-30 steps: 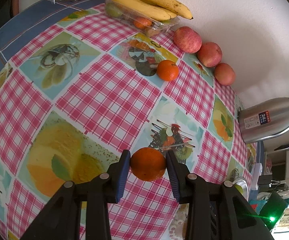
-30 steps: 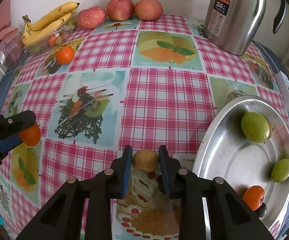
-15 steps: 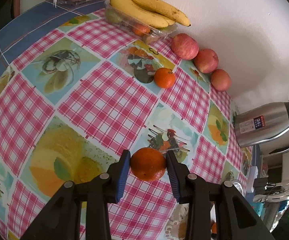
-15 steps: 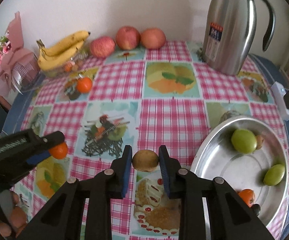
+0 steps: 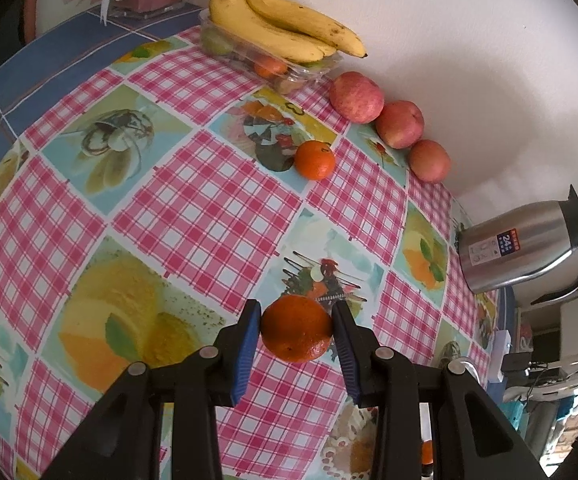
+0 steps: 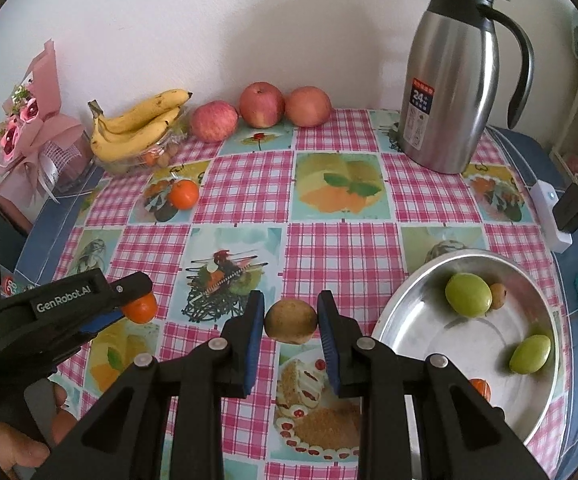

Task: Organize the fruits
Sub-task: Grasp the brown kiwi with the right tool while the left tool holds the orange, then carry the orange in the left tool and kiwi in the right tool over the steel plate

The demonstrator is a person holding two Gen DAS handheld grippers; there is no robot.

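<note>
My left gripper [image 5: 296,334] is shut on an orange tangerine [image 5: 296,330], held above the checked tablecloth; the right wrist view shows this gripper [image 6: 139,306] at the left. My right gripper [image 6: 291,322] is shut on a small brown fruit [image 6: 291,321], lifted off the table beside the steel bowl [image 6: 409,300]. The bowl holds two green fruits [image 6: 468,294], a small brown one and a tangerine [image 6: 480,388]. Another tangerine [image 6: 184,194] lies on the cloth.
Three apples [image 6: 262,105] line the back wall beside bananas [image 6: 137,124] on a clear tray of small fruit. A steel jug [image 6: 447,80] stands at the back right. A pink bouquet [image 6: 29,120] sits at the far left. A person's hand [image 6: 13,446] holds the left gripper.
My right gripper has risen with the brown fruit, so the table and bowl look farther away. The left gripper keeps hold of its tangerine and has barely moved.
</note>
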